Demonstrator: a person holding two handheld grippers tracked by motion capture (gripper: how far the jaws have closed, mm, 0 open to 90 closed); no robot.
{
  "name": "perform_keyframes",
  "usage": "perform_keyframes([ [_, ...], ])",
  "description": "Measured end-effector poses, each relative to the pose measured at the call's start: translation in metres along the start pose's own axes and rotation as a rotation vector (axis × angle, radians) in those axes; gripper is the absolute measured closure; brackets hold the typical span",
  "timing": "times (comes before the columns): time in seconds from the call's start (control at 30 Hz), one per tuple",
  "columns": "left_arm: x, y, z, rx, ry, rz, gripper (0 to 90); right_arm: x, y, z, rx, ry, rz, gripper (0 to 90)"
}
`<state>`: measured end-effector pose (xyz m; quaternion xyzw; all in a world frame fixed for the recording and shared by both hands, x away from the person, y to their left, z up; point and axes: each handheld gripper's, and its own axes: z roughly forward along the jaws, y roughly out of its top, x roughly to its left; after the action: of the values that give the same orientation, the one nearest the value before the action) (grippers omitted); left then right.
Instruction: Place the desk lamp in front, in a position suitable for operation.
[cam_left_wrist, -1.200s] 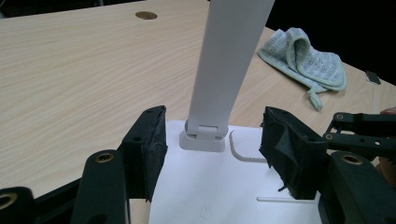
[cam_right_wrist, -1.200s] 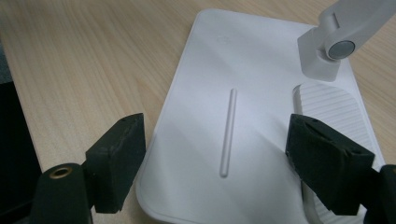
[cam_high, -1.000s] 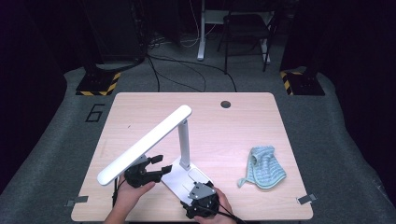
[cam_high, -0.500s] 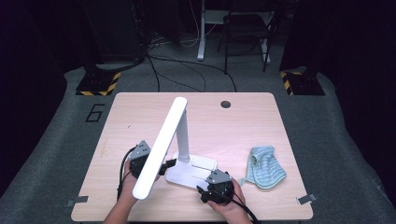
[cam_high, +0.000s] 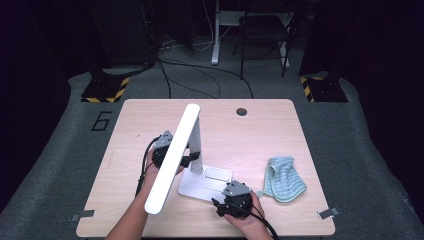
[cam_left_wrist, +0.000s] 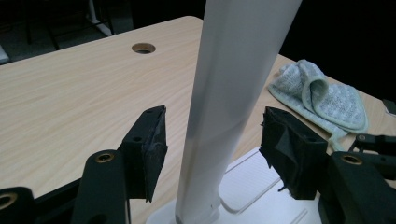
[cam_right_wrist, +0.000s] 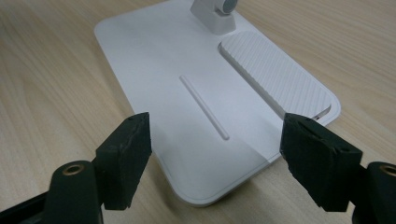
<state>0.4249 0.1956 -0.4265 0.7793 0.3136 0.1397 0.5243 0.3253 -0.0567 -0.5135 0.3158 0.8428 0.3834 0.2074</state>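
A white desk lamp stands on the wooden table (cam_high: 250, 135). Its flat base (cam_high: 200, 189) (cam_right_wrist: 187, 93) carries an upright post (cam_high: 196, 145) (cam_left_wrist: 233, 93), and the long light bar (cam_high: 172, 160) slants toward the near edge. My left gripper (cam_high: 189, 160) (cam_left_wrist: 212, 135) is open, with its jaws on either side of the post and a gap on both sides. My right gripper (cam_high: 219, 202) (cam_right_wrist: 217, 135) is open at the base's near corner. Its jaws have just been closing a little; the corner lies between them, untouched.
A light blue knitted cloth (cam_high: 284, 180) (cam_left_wrist: 322, 93) lies crumpled on the table to the right of the lamp. A round cable hole (cam_high: 242, 111) (cam_left_wrist: 143, 48) sits near the far edge. Beyond the table are dark floor, cables and chair legs.
The light bar has swung from pointing left to pointing at the near edge. My left gripper has moved farther in, up beside the post. My right gripper has shifted right along the base.
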Motion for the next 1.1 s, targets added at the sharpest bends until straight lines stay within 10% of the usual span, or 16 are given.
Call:
perform_keyframes([
  [0.83, -0.010, -0.007, -0.019, 0.000, -0.038, 0.021, 51.9, -0.013, -0.002, 0.003, 0.049, 0.023, 0.125, 26.6],
  [1.1, -0.004, -0.006, -0.015, 0.020, -0.026, 0.017, 62.4, -0.011, -0.002, 0.004, 0.034, 0.002, 0.070, 29.4],
])
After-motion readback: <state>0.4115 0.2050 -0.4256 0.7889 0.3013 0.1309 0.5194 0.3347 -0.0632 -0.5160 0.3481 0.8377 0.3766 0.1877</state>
